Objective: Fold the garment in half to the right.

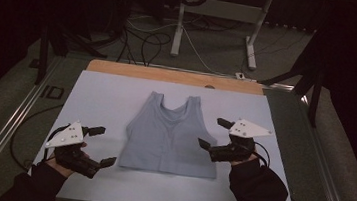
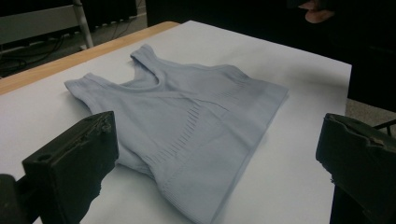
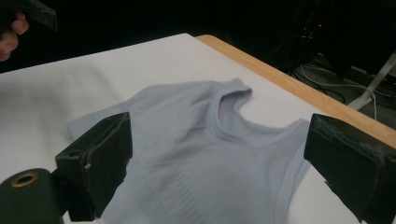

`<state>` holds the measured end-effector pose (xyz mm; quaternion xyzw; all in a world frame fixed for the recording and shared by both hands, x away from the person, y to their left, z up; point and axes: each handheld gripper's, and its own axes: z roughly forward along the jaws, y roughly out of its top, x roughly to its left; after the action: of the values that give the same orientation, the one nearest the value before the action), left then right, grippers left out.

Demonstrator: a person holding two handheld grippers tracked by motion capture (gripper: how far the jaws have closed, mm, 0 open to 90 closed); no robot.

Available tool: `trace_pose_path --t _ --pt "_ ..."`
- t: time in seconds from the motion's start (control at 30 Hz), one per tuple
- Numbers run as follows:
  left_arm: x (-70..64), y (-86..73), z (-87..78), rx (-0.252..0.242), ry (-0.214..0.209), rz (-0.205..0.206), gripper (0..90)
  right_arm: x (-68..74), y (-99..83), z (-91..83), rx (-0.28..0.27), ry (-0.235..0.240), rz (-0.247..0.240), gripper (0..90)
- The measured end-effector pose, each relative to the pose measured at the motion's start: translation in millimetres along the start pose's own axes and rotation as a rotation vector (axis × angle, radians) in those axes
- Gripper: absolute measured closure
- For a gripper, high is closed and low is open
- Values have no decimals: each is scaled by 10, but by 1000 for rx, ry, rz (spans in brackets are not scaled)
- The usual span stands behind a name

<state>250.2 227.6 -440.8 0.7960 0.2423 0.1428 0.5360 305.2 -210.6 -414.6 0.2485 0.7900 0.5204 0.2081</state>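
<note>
A light blue sleeveless top lies flat on the white sheet, straps toward the far edge, hem toward the person. It also lies spread in the left gripper view and in the right gripper view. My left gripper hovers open to the left of the hem, apart from the cloth, nothing between its jaws. My right gripper stands open at the top's right side, close to its edge, holding nothing.
The white sheet covers a wooden table whose bare edge shows at the back. Metal rails run along the left side. Beyond the table stand a white desk frame and loose cables on the floor.
</note>
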Motion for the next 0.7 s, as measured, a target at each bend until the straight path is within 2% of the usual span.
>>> trace_pose_path --t 0.13,0.17,0.4,0.6,0.7 --pt "-3 23 26 6 -8 1 0 -10 61 92 0 13 -10 81" --pt "-4 27 39 9 -9 3 0 -15 109 168 -1 22 -16 81" --pt "-10 18 163 34 -6 -11 0 -39 219 401 0 49 -26 81" --pt "-49 -19 331 76 17 -19 0 -63 278 580 0 66 -31 81" --pt "-58 -66 443 104 49 -34 0 -70 328 730 5 78 -31 81"
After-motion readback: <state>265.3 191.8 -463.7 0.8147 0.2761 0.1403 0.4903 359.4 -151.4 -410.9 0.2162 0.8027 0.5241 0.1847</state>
